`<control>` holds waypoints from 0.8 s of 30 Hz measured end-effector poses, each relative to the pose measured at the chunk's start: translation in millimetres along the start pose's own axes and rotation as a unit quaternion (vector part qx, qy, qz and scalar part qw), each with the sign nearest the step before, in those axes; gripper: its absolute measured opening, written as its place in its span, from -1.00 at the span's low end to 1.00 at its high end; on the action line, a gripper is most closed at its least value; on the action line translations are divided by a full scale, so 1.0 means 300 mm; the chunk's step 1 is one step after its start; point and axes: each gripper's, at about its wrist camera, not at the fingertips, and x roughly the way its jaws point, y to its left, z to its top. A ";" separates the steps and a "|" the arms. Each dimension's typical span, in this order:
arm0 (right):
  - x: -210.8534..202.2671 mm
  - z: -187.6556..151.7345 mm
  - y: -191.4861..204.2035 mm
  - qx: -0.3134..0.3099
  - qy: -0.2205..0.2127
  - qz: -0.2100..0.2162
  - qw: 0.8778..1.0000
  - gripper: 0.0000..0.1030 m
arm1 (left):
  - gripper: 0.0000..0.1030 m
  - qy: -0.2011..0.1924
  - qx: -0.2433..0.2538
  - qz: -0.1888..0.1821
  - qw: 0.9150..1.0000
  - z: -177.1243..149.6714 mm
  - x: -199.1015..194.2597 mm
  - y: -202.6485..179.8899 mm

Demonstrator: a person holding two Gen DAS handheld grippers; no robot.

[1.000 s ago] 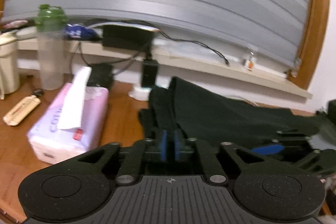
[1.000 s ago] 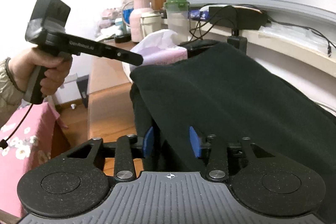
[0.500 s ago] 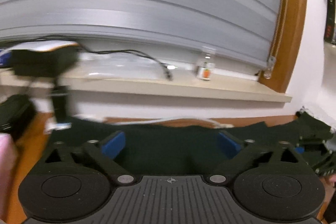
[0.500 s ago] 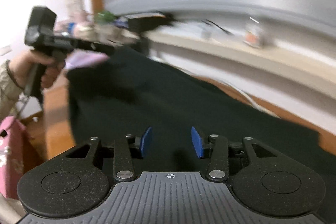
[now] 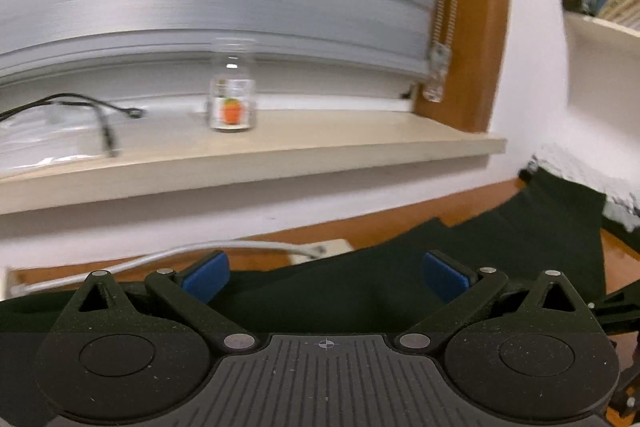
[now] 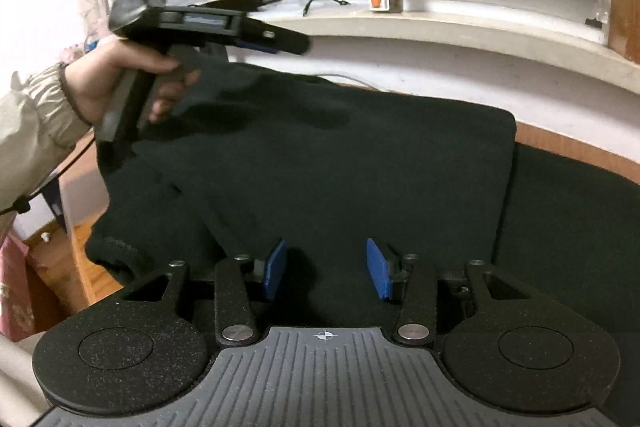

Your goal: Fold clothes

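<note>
The dark garment lies folded on the wooden surface below the windowsill. The left gripper has just opened its jaws wide above it; the right gripper is half open, holding nothing.

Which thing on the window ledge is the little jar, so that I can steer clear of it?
Look along the pale ledge under the grey shutter. The jar stands upright on it, right of the loose black cable. It is the only clear glass thing there, with an orange picture on its label.
</note>
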 end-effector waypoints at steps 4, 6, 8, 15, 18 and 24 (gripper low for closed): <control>-0.003 -0.011 -0.001 -0.004 -0.002 -0.003 1.000 -0.10 | 1.00 0.024 0.010 -0.040 0.999 -0.034 0.043 -0.047; -0.004 -0.017 -0.003 -0.004 -0.007 -0.002 1.000 -0.10 | 1.00 0.035 0.022 -0.040 0.998 -0.058 0.053 -0.066; -0.005 -0.022 -0.005 -0.003 -0.012 -0.002 1.000 -0.10 | 1.00 0.056 0.024 -0.049 0.997 -0.089 0.067 -0.073; 0.003 -0.021 -0.007 0.000 -0.016 -0.001 1.000 -0.07 | 0.98 0.084 0.039 -0.027 0.995 -0.133 0.085 -0.097; 0.002 -0.022 -0.003 0.000 -0.019 -0.003 1.000 -0.07 | 0.98 0.099 0.053 -0.012 0.994 -0.142 0.107 -0.114; -0.003 -0.023 -0.014 0.023 -0.027 0.012 0.999 0.03 | 0.99 0.109 0.063 -0.007 0.992 -0.142 0.118 -0.124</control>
